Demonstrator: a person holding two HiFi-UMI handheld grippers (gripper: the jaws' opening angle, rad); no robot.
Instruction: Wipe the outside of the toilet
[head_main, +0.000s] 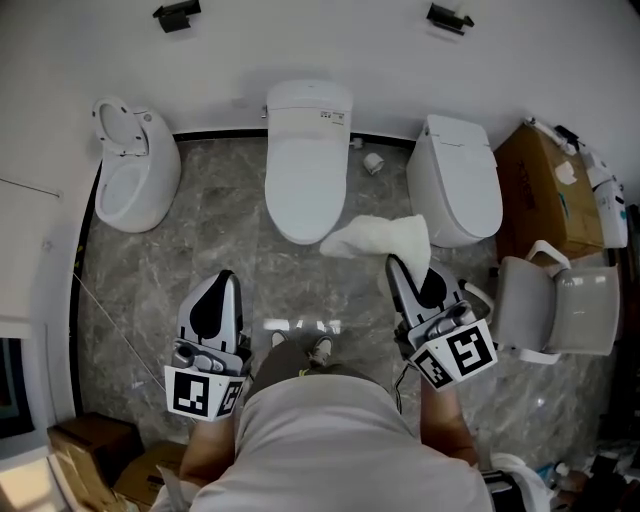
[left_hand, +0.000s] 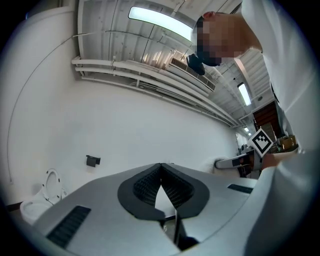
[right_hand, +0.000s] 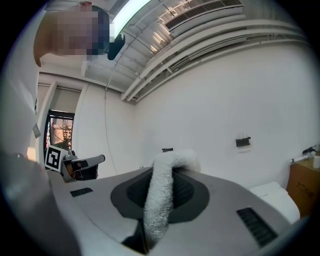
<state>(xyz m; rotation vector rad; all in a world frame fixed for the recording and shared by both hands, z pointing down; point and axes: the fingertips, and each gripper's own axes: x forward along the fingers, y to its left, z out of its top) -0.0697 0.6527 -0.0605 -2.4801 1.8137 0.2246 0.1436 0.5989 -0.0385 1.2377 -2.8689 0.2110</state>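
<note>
Three white toilets stand along the far wall: one on the left (head_main: 135, 170) with its seat up, a middle toilet (head_main: 306, 155) with the lid down, and a right toilet (head_main: 455, 178). My right gripper (head_main: 397, 262) is shut on a white fluffy cloth (head_main: 380, 238), which hangs in front of the middle toilet's bowl rim. In the right gripper view the cloth (right_hand: 162, 195) runs up between the jaws. My left gripper (head_main: 222, 277) is held level beside it, shut and empty; its jaws meet at the tips (left_hand: 160, 165).
A cardboard box (head_main: 545, 190) stands by the right toilet, with a grey chair (head_main: 555, 310) in front of it. More boxes (head_main: 95, 445) sit at lower left. A small white roll (head_main: 373, 162) lies on the marble floor (head_main: 220, 230) between the middle and right toilets.
</note>
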